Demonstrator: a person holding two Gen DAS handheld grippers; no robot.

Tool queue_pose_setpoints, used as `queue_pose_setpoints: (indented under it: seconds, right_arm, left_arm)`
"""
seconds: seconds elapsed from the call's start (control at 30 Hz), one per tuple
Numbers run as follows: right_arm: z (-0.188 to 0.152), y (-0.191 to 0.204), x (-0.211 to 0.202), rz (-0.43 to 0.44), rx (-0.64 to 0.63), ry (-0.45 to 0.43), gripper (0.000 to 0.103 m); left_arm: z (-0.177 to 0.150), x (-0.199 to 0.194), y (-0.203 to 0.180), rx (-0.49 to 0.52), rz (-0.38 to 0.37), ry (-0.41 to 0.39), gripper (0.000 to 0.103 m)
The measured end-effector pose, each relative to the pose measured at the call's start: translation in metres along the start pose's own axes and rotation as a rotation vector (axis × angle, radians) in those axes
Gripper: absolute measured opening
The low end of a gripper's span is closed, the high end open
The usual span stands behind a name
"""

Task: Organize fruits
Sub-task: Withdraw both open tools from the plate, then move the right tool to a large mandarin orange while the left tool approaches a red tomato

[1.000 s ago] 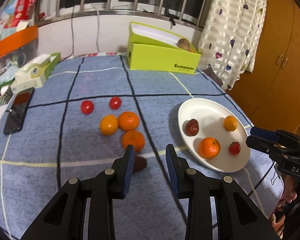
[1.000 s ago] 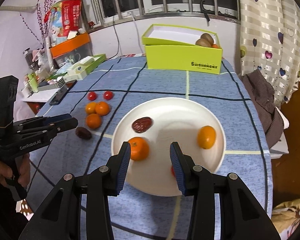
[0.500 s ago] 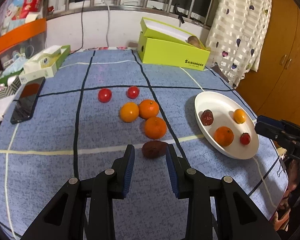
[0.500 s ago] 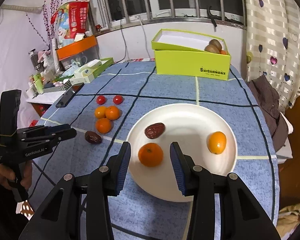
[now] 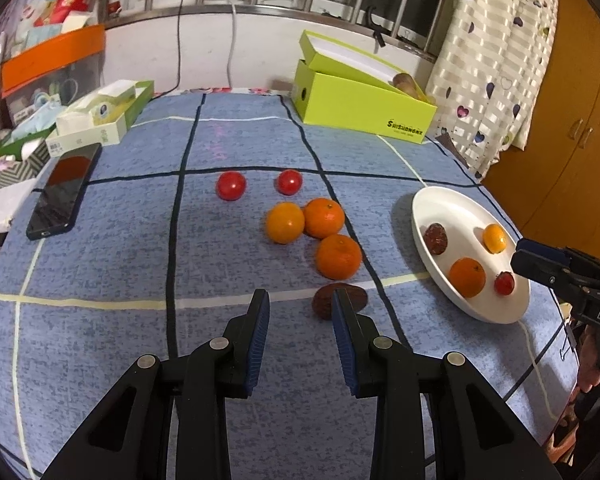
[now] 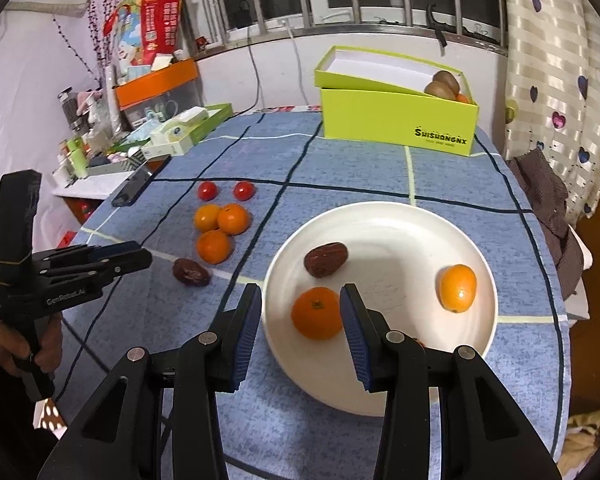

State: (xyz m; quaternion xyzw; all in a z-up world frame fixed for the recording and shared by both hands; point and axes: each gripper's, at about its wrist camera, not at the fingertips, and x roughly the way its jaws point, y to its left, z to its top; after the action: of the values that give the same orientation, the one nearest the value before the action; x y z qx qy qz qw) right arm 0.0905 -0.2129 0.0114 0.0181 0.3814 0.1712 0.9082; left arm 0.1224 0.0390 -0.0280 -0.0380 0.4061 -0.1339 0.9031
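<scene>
Right now your left tongs hang over the blue checked cloth with their jaws spread and nothing between them; the loose date lies just past the right-hand blade at about one o'clock, partly hidden behind its tip. Beyond the date, toward twelve o'clock, three oranges crowd together, touching one another, the nearest just beside the date, and two small tomatoes sit farther back, apart from each other. At nine to ten o'clock a dark phone lies near the cloth's edge, with a green-and-white carton behind it. At one o'clock in the far distance stands the lime-green box, lid askew, with brown fruit showing at its right end. Your right tongs hover at the near rim of the white plate, jaws spread and gripping nothing; an orange on the plate shows between the blades, beyond them. Also on the plate are a second date at twelve o'clock, a smaller orange at two o'clock, and a small red fruit near the rim.
</scene>
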Motion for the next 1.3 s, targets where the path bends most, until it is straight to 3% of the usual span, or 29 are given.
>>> queue_pose_setpoints:
  seconds: [0.53,1.3]
  right_arm:
    - [0.012,0.021,0.025,0.042,-0.042,0.033,0.042]
    - [0.036,0.069,0.107,0.129,-0.095,0.146,0.042]
  left_arm:
    - [0.006,0.005,0.023,-0.04,0.026,-0.002,0.033]
    - [0.027,0.016,0.053,-0.07,0.054,-0.023,0.033]
